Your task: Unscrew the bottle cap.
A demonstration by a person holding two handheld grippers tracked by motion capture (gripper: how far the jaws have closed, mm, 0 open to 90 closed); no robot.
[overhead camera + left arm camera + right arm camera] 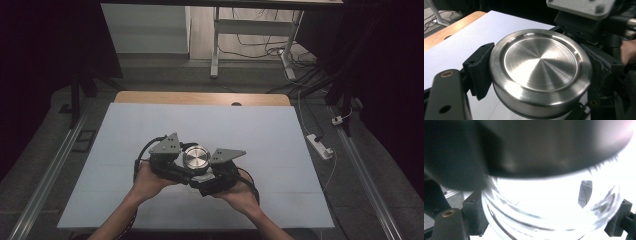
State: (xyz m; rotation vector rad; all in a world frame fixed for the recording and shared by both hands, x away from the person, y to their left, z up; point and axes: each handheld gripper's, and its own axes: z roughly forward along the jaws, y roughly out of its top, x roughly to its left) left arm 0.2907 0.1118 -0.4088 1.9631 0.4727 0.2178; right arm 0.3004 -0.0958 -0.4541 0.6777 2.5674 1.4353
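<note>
A clear glass jar (554, 205) with a round brushed-steel lid (540, 67) sits between the 2 grippers, over the near middle of the pale blue-grey table mat (280, 130). The lid is shallowly dished, with a raised rim, fine circular turning marks on its flat top and a smooth rounded side wall that catches the light. Below it, in the right gripper view, the glass wall shows moulded ridges running round it, bright and washed out. The left gripper (534, 75) is closed on the lid, its ribbed black pads (480, 72) pressed against the lid's side wall. The right gripper (546, 220) is clamped on the glass body, a pad on either side. In the high view the person's 2 hands meet just under the lid.
</note>
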